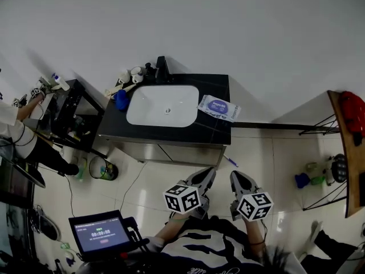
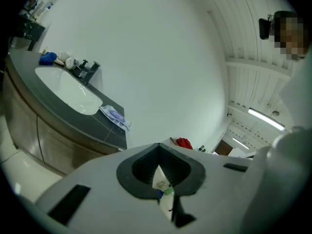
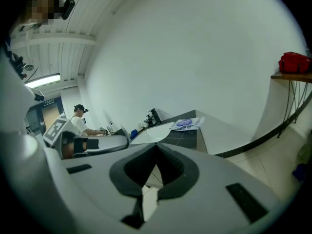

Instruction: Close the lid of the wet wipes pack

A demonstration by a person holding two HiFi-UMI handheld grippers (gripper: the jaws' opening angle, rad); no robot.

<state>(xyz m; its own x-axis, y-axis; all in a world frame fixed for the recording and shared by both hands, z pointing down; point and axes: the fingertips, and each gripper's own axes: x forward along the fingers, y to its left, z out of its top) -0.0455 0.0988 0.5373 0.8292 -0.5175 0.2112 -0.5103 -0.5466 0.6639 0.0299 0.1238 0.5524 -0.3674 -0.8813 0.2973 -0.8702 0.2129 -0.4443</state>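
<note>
The wet wipes pack [image 1: 219,108], white with a purple label, lies flat on the right end of the dark vanity top [image 1: 214,131], right of the sink. It also shows in the left gripper view [image 2: 115,116] and the right gripper view [image 3: 186,124]. From here I cannot tell whether its lid is up or down. Both grippers hover low over the tiled floor, well short of the vanity. My left gripper [image 1: 208,172] [image 2: 158,146] is shut with nothing in it. My right gripper [image 1: 235,176] [image 3: 156,145] is shut and empty too.
A white basin [image 1: 162,105] with a black faucet [image 1: 161,69] fills the vanity's middle; bottles and a blue object [image 1: 120,100] crowd its left end. Another person [image 1: 23,130] works at a black rack on the left. A wooden shelf with a red bag [image 1: 353,112] stands at the right. A timer screen [image 1: 101,231] is near me.
</note>
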